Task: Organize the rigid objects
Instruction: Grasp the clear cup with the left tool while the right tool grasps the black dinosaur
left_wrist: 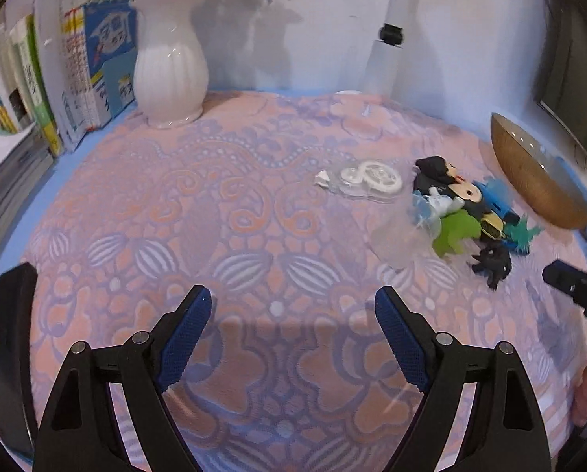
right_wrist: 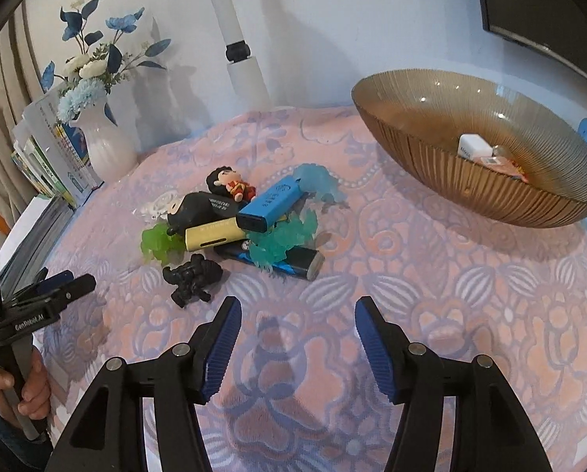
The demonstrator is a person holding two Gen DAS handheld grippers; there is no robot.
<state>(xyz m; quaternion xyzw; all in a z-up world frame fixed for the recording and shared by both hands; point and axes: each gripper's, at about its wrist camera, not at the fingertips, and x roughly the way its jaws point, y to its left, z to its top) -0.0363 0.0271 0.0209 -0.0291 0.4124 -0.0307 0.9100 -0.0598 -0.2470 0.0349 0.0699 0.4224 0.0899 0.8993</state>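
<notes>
- The task's things lie in one heap of small toys and sticks point(right_wrist: 238, 228) on the patterned cloth, just ahead of the right gripper point(right_wrist: 297, 338) and a little to its left: a blue stick point(right_wrist: 272, 206) across a yellow one point(right_wrist: 215, 238), a dark stick point(right_wrist: 293, 261) underneath, a black figure point(right_wrist: 193, 277) nearest the fingertips, and a small doll point(right_wrist: 228, 183) at the far side.
- The right gripper stands partly open with nothing between its jaws; it hangs above bare cloth, short of the heap, probably lining up for a first pick.
- Ahead and to its right sits the ribbed amber bowl point(right_wrist: 470, 192), which already holds a white block and some small packets, so it looks like the place for sorted pieces.
- The left gripper point(left_wrist: 293, 326) is wide open and empty, over cloth; the heap lies ahead to its right, and a clear reel piece point(left_wrist: 362, 181) sits apart from the heap.
- Far ahead on the left stand a white vase point(left_wrist: 171, 63) and upright books point(left_wrist: 85, 74), well clear of the work.
- A hand point(right_wrist: 30, 389) grips the left tool's handle at the edge of the right view.
</notes>
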